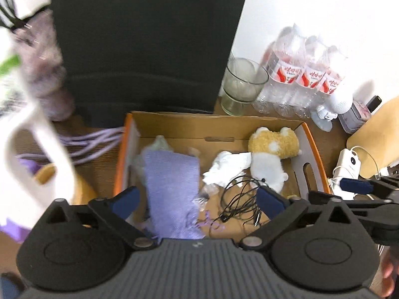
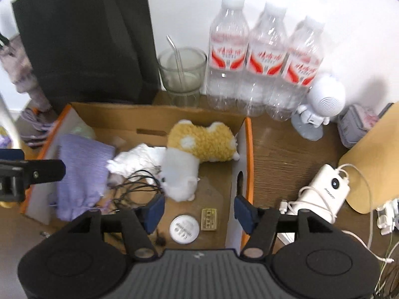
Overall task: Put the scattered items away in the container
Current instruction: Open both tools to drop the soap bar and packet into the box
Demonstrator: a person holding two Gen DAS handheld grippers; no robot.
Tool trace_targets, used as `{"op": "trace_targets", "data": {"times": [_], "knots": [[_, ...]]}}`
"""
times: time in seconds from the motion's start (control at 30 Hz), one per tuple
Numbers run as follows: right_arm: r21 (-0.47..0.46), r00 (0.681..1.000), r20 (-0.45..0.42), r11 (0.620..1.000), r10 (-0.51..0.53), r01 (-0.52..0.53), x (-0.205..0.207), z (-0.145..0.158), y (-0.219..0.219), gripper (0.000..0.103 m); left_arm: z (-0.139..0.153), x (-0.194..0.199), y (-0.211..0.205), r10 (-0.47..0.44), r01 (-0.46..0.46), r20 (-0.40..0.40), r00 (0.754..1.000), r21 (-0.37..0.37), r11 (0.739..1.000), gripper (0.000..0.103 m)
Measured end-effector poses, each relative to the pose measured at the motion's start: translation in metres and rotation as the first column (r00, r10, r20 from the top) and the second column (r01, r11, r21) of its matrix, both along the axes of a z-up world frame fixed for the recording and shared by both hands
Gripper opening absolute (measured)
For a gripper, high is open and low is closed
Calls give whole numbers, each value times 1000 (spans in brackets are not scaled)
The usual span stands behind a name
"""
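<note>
Left hand-held gripper [image 1: 197, 199] is spread wide and empty over the cardboard box [image 1: 311, 139]; right hand-held gripper [image 2: 199, 210] is parted, empty, above its right wall. Inside lie the purple cloth [image 1: 172, 186], black cable [image 1: 239, 199] and plush corgi [image 2: 197, 149]. Risk: a finger snags that cable and drags it out.

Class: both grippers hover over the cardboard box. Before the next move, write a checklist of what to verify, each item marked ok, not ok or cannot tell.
1. Left gripper jaws open, nothing between the pads: ok.
2. Right gripper jaws open, empty: ok.
3. Folded lilac knitted cloth fully inside the orange-edged cardboard box: ok.
4. Yellow-and-white plush toy inside box: ok.
5. Tangled black cable inside box: ok.
6. All scattered items collected: cannot tell; the white power bank lies outside.
</note>
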State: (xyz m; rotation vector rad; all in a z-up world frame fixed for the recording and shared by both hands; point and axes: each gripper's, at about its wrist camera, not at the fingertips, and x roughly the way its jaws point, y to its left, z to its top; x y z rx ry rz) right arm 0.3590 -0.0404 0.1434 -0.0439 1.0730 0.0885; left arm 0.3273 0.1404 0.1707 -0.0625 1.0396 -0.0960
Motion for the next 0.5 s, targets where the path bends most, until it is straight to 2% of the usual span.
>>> {"op": "trace_targets", "data": {"times": [0.07,0.13,0.4,0.5], "knots": [[11,1000,14,1000,3,-3,-13,13,0,65,10,-12,2,6,-6,-1,1000,22,1000,103],[9,1000,27,1000,-1,1,-25,23,2,73,19,-23,2,17,-17,-12,1000,42,999,103],[-3,996,89,1000,17,-17,-64,57,16,77,39,-67,3,53,-55,49,997,46,997,103],[8,992,125,999,30,-31,-78,62,19,77,42,-84,2,62,-66,102,993,31,997,103]]}}
